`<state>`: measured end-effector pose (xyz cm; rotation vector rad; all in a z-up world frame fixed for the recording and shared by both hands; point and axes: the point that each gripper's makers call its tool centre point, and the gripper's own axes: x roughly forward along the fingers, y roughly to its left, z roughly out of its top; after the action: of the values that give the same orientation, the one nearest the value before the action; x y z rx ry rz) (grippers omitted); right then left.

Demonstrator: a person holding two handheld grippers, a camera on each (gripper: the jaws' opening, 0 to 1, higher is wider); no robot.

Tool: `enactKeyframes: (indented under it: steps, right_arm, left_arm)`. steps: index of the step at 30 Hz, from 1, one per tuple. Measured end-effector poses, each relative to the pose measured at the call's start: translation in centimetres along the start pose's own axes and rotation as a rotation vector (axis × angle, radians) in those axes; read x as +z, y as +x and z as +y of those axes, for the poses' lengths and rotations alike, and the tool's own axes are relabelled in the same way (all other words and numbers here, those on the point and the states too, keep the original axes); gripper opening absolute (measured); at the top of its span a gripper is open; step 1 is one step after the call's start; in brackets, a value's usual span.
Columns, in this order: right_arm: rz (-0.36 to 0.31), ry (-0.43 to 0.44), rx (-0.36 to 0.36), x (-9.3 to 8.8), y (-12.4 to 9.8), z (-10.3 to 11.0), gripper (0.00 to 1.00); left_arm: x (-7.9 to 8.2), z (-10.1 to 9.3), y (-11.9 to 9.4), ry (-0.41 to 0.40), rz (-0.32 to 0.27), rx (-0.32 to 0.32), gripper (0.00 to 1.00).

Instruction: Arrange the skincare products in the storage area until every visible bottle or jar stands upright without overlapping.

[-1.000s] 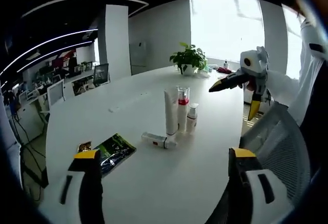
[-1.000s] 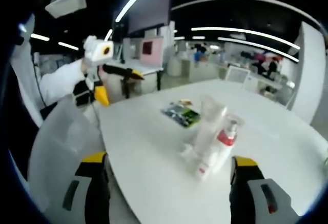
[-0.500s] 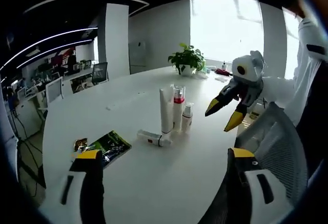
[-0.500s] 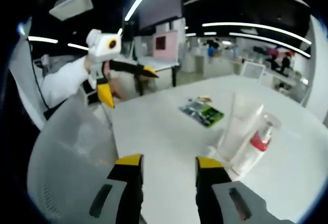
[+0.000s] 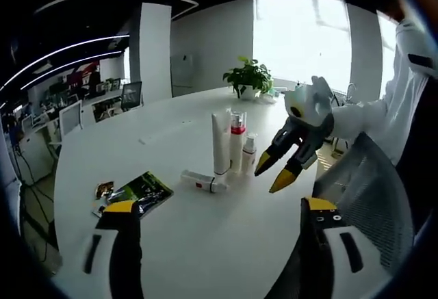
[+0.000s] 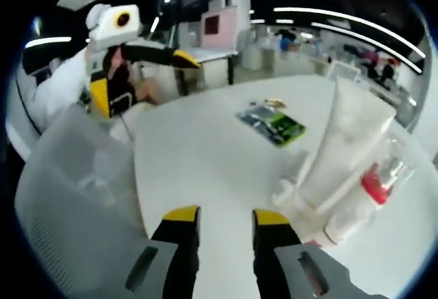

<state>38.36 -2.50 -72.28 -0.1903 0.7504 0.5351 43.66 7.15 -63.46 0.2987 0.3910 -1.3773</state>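
Fingers of the left gripper (image 5: 217,211) stand wide apart at the bottom of the left gripper view, one yellow-tipped finger at lower left and the other at lower right, with nothing between them. In the right gripper view, the right gripper (image 6: 220,215) has its yellow-tipped fingers drawn narrow, a slim gap left between them and nothing gripped.

On the white worktop (image 5: 171,141), the skincare products sit near the centre of the left gripper view. A tall white tube (image 5: 220,146) stands upright, with a clear bottle with a red band (image 5: 236,141) just beside it on the right and a small white bottle (image 5: 250,153) next to that. A small white tube (image 5: 202,182) lies flat on the worktop at the foot of the tall one, to its left. A green and black packet (image 5: 135,193) lies flat well to the left of the group.

The right gripper also comes into the left gripper view from the right, centre right of the frame, its tips close together and just right of the small white bottle, above the worktop. A potted plant (image 5: 250,78) stands at the far edge of the worktop, upper centre. A mesh chair back (image 5: 373,189) shows at the right.

In the right gripper view the tall white tube and the red-banded bottle appear at the right of the frame, blurred, and the left gripper appears at upper left, fingers wide apart.
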Motion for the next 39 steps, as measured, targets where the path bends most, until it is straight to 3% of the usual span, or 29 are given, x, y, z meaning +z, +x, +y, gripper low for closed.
enactKeyframes:
  steps: [5,9,12,18,21,24,26,27,28,31,34,39]
  right_arm:
    - [0.027,0.021,-0.016,0.0,0.9,-0.7,0.23]
    - [0.073,0.019,-0.093,-0.4,1.3,-1.8,0.23]
    - [0.076,0.044,-0.119,-0.4,1.7,-2.2,0.23]
    - [0.080,0.088,-0.174,-0.6,2.5,-3.0,0.23]
    - [0.121,0.070,-0.239,-1.3,2.6,-4.2,0.24]
    - [0.078,0.159,-0.250,-0.9,2.5,-4.2,0.24]
    - [0.075,0.124,-0.289,-0.7,2.3,-4.7,0.26]
    - [0.103,0.066,-0.320,-0.9,2.1,-5.1,0.26]
    - [0.113,0.065,-0.331,-1.1,2.1,-5.1,0.26]
    - [0.048,0.185,-0.325,-0.6,2.9,-4.9,0.26]
    - [0.075,0.125,-0.382,-0.6,3.3,-5.7,0.26]
    - [0.102,0.214,-0.390,-1.2,4.7,-5.7,0.26]
  left_arm:
    - [-0.3,-0.6,0.7,-0.004,-0.005,-0.031,0.91]
    - [-0.5,-0.5,1.1,0.021,0.013,-0.019,0.90]
    - [-0.4,0.1,1.7,0.071,0.011,0.038,0.91]
    - [0.1,-0.5,2.1,0.053,-0.009,0.005,0.90]
    - [0.1,-0.3,1.9,0.052,0.000,0.007,0.89]
    - [0.0,-0.7,2.0,0.056,0.019,-0.036,0.89]
    - [0.0,-0.8,2.2,0.076,0.029,-0.050,0.89]
    - [0.0,-0.9,2.2,0.080,0.028,-0.058,0.89]
    - [0.1,-0.8,2.4,0.083,0.027,-0.074,0.89]
    - [0.0,-0.8,2.7,0.091,0.025,-0.107,0.89]
    - [-0.4,-0.7,2.5,0.090,0.034,-0.130,0.88]
    - [-1.2,-0.1,1.8,0.100,0.055,-0.171,0.87]
